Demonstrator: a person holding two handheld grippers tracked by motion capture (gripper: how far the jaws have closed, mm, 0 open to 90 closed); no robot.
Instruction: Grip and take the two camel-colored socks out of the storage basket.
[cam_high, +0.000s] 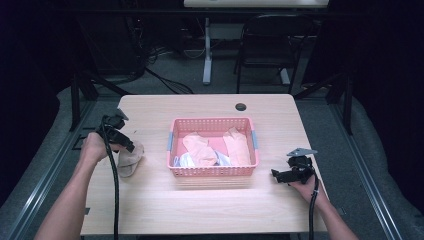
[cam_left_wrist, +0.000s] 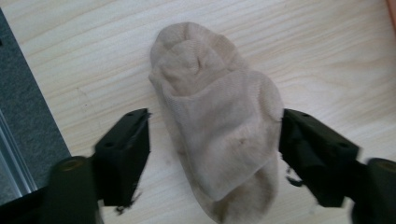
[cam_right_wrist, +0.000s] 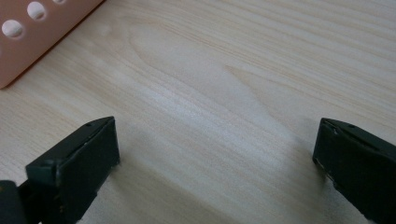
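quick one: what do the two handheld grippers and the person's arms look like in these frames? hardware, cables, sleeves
Both are black two-jaw units. The left gripper trails a thick black cable down along the forearm; its jaws are blocky with scuffed edges. The right gripper carries a grey three-cornered plate on top and trails a thinner black cable. Its jaw tips look chipped in its own view. Both forearms are bare, no sleeves or gloves visible.

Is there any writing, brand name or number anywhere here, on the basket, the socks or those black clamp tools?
None can be read.
Basket: plain pink plastic with holes, no label showing.
Beige sock on the table: plain knit, no mark.
Socks in the basket: no print visible.
Left gripper and right gripper: plain black jaws, no lettering.
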